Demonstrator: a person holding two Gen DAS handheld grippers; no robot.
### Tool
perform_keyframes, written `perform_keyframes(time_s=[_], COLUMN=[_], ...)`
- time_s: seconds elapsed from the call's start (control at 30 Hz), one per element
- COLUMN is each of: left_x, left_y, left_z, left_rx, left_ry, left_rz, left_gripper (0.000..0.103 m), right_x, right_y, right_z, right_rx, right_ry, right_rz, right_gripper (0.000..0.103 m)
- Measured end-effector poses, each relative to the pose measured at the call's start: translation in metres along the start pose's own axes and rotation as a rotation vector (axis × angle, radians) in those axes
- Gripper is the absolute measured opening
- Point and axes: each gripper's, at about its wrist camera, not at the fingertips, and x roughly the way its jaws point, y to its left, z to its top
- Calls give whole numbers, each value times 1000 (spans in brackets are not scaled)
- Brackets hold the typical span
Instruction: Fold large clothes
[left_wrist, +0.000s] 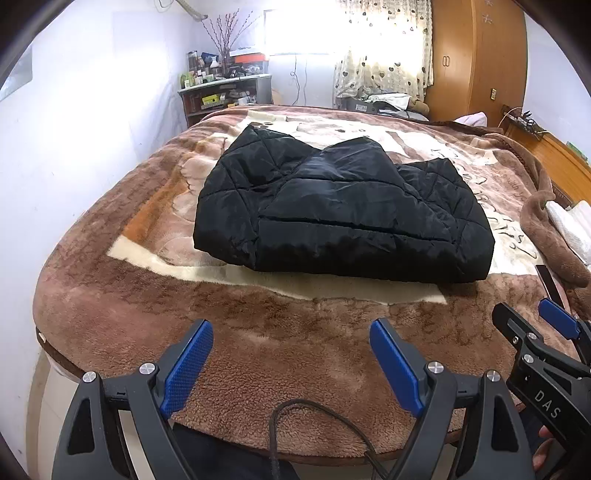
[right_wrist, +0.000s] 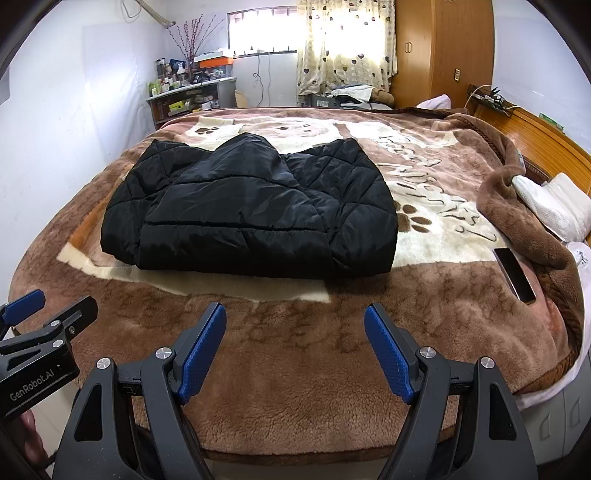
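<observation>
At the far left, a cluttered shelf unit (right_wrist: 192, 98) stands against the wall beyond the bed. Next comes the left gripper (left_wrist: 291, 363), hovering over the near edge of the brown plush blanket (left_wrist: 258, 332), its blue pads spread wide with nothing between them. Ahead of it, in the middle of the bed, lies the black quilted jacket (left_wrist: 343, 210), already folded into a thick, roughly rectangular bundle with a smoother panel doubled over the top; it lies well apart from both grippers.

The jacket looks padded and soft, light for its bulk, with a shiny shell that is probably slippery. Puffy layers like these tend to spring open, so a pinch should take in the full thickness of a folded edge, not just the top skin. The near corners of the bundle offer the clearest purchase; whether the far humps are a hood or tucked sleeves is hard to tell from this low angle.

Further right, the right gripper (right_wrist: 295, 354) hovers likewise over the blanket, jaws released and empty. Beyond it a dark phone (right_wrist: 514, 275) rests on the blanket near the turned-back fold, with white pillows (right_wrist: 554, 206) and a wooden headboard (right_wrist: 546, 133) at the far right.
</observation>
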Motion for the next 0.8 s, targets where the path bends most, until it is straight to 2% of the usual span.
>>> perform_keyframes(time_s=[0.8], left_x=[-1], left_y=[-3], left_z=[-1], left_rx=[1], left_ry=[3], left_rz=[0], left_gripper=[87], right_x=[0], right_y=[1], right_z=[-3], right_rx=[3], right_ry=[2], right_rz=[0], right_gripper=[77])
